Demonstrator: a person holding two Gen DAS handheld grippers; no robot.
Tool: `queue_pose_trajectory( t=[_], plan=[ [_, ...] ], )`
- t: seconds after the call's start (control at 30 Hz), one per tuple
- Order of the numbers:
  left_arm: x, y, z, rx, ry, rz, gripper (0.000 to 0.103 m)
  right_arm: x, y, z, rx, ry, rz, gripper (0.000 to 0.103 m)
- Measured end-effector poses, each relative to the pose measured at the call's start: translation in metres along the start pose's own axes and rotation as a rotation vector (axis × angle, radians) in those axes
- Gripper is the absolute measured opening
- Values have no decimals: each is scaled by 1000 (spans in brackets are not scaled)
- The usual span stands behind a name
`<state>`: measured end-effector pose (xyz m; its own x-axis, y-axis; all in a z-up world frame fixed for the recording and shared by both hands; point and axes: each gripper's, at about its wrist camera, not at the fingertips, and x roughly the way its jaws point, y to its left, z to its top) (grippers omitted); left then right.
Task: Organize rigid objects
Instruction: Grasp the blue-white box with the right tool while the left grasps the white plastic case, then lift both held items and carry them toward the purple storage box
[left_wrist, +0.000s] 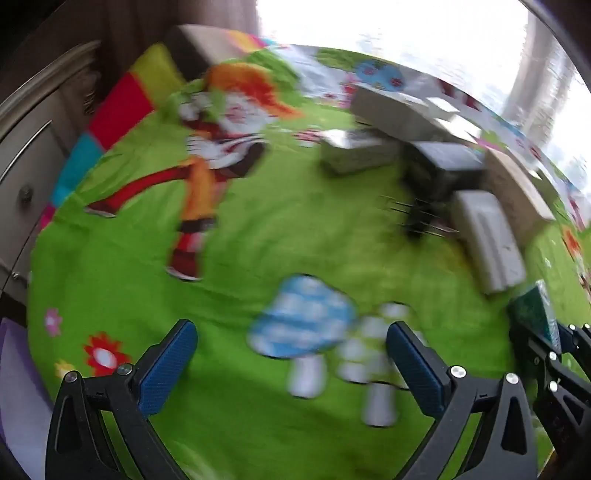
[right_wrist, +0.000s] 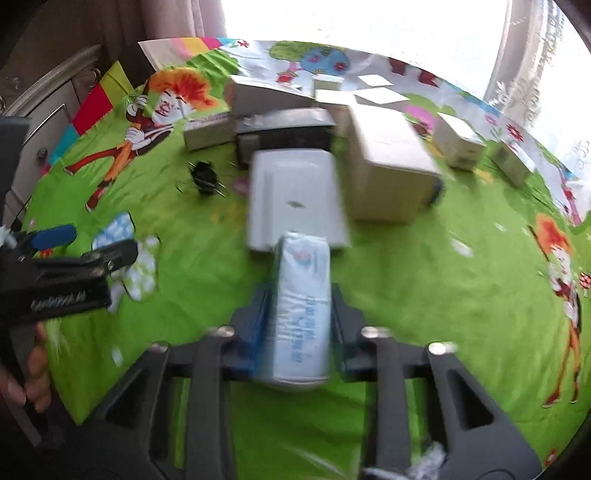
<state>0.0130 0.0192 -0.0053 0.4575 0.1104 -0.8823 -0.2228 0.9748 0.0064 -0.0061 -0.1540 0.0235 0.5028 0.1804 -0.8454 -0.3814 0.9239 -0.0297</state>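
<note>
White and slim, the carton (right_wrist: 303, 306) is sitting pinched in our right gripper (right_wrist: 301, 314), pointing at twelve o'clock toward the box cluster (right_wrist: 391, 162), presumably for stacking; our left gripper (left_wrist: 291, 369) is hanging wide open, empty.

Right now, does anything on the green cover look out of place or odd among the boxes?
Yes: a small black spiky object with thin prongs lies alone on the green cover, left of the white box. Every other item nearby is a box, and blur hides what it is. Nothing looks spilled.
</note>
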Motion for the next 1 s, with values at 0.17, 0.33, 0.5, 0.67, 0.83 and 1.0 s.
queue_pose_trajectory(
  t=[0.17, 0.33, 0.5, 0.67, 0.83, 1.0],
  plan=[
    [-20, -65, -17, 64, -24, -133, 103, -26, -54, -40, 27, -46, -32, 33],
    [-17, -124, -2, 26, -45, -73, 103, -36, -103, -53, 115, -44, -65, 33],
    [-5, -142, 16, -30, -58, 41, 103, -36, -99, -53, 89, -55, -73, 34],
    [-21, -152, 7, 8, -111, 36, 65, -36, -101, -60, 82, -86, -60, 34],
    [-29, -147, -1, 56, -103, -53, 65, -37, -102, -60, 91, -89, -56, 33],
    [-47, -141, -29, 99, -140, -96, 65, -37, -101, -59, 86, -87, -61, 33]
  ],
)
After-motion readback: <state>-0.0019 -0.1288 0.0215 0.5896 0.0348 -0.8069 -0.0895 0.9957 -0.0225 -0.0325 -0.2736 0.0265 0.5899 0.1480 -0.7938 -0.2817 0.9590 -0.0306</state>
